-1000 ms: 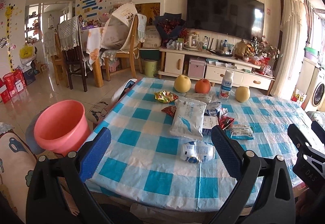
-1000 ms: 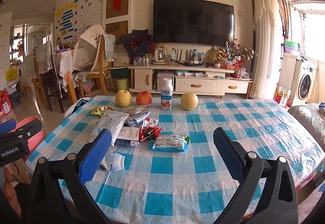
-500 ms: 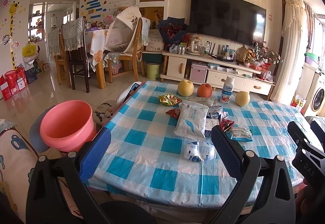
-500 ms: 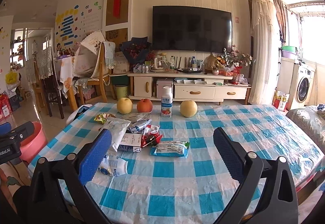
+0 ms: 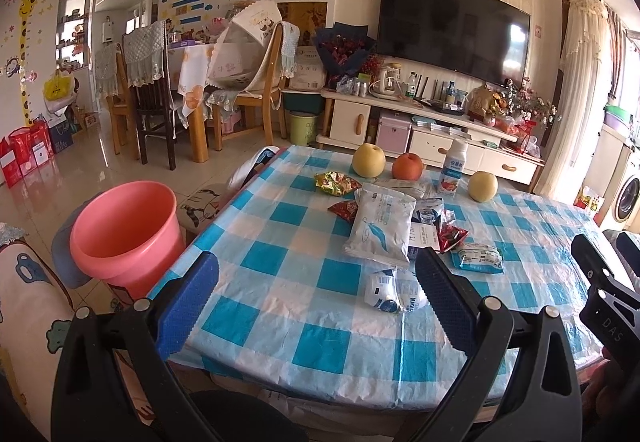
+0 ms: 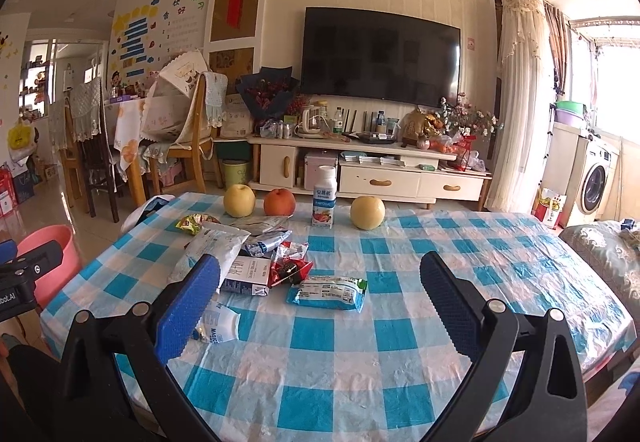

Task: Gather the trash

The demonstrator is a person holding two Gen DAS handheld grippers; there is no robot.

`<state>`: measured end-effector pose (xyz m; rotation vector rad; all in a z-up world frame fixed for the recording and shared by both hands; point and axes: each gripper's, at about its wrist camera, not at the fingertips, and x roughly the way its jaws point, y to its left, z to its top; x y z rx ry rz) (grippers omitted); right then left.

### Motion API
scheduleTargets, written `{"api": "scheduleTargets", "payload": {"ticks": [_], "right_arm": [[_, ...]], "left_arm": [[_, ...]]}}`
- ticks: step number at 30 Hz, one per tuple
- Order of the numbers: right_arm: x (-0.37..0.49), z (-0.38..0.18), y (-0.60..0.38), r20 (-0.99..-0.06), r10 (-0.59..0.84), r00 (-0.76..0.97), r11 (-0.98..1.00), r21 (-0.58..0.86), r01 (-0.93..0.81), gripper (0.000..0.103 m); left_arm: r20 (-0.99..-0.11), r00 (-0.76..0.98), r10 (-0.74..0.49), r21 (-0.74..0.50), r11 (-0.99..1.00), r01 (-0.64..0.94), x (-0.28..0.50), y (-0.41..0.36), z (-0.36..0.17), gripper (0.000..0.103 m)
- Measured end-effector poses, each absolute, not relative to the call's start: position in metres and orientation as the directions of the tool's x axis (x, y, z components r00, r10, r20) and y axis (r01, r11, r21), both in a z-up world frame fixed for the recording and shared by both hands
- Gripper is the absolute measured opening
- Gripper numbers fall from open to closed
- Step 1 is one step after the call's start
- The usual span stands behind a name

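The worktop [image 6: 460, 274], covered in blue-checked cloth, stands before a TV cabinet [image 6: 376, 169]; its right half is bare, and a pink bucket [image 5: 124, 230] sits on the floor off its left edge. Trash wrappers [image 6: 256, 262] lie clustered left of centre on the worktop. Left tongs [image 5: 316, 302] and right tongs [image 6: 320, 302] both hover at the near edge, spread wide, holding nothing.

1. Right claw [image 6: 320, 298] hangs wide open, empty, over the checked tabletop [image 6: 460, 242].
2. Wrappers [image 6: 256, 262] lie heaped left of centre.
3. A bottle [image 6: 324, 197] stands among three fruits [image 6: 279, 201] behind.
4. A pink bucket [image 6: 60, 246] sits far left.
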<state>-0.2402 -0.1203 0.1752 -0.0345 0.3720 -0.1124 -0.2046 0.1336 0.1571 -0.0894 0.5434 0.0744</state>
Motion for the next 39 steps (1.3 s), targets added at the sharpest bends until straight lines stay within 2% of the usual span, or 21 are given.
{"api": "scheduleTargets", "payload": {"ticks": [7, 12, 18, 24, 29, 34, 39], "right_arm": [[-0.224, 0.159, -0.119, -0.391, -0.129, 0.911, 0.991, -0.089, 0.102, 0.099], [-0.211, 0.143, -0.118, -0.429, -0.132, 0.894, 0.990, -0.102, 0.097, 0.099], [-0.193, 0.129, -0.121, -0.481, -0.128, 0.867, 0.990, -0.115, 0.082, 0.099], [-0.167, 0.134, -0.147, -0.550, -0.065, 0.832, 0.995, 0.026, 0.095, 0.099], [-0.135, 0.138, -0.162, -0.608, 0.022, 0.794, 0.990, 0.124, 0.067, 0.099], [-0.091, 0.131, -0.171, -0.663, 0.180, 0.727, 0.958, 0.287, 0.025, 0.098], [-0.046, 0.129, -0.171, -0.662, 0.287, 0.692, 0.915, 0.402, 0.005, 0.096]], "left_arm": [[-0.536, 0.842, 0.062, -0.061, 0.992, -0.112, -0.185, 0.136, 0.132, 0.099], [-0.524, 0.851, 0.023, -0.083, 0.994, -0.078, -0.173, 0.135, 0.117, 0.099], [-0.511, 0.859, -0.003, -0.031, 0.999, -0.015, -0.147, 0.128, 0.109, 0.099], [-0.528, 0.843, -0.099, -0.062, 0.995, 0.078, -0.113, 0.127, 0.105, 0.099], [-0.596, 0.786, -0.162, -0.070, 0.986, 0.150, -0.076, 0.114, 0.092, 0.099], [-0.652, 0.740, -0.165, -0.017, 0.979, 0.203, -0.038, 0.089, 0.077, 0.099], [-0.677, 0.714, -0.177, -0.009, 0.973, 0.232, -0.007, 0.072, 0.068, 0.099]]}}
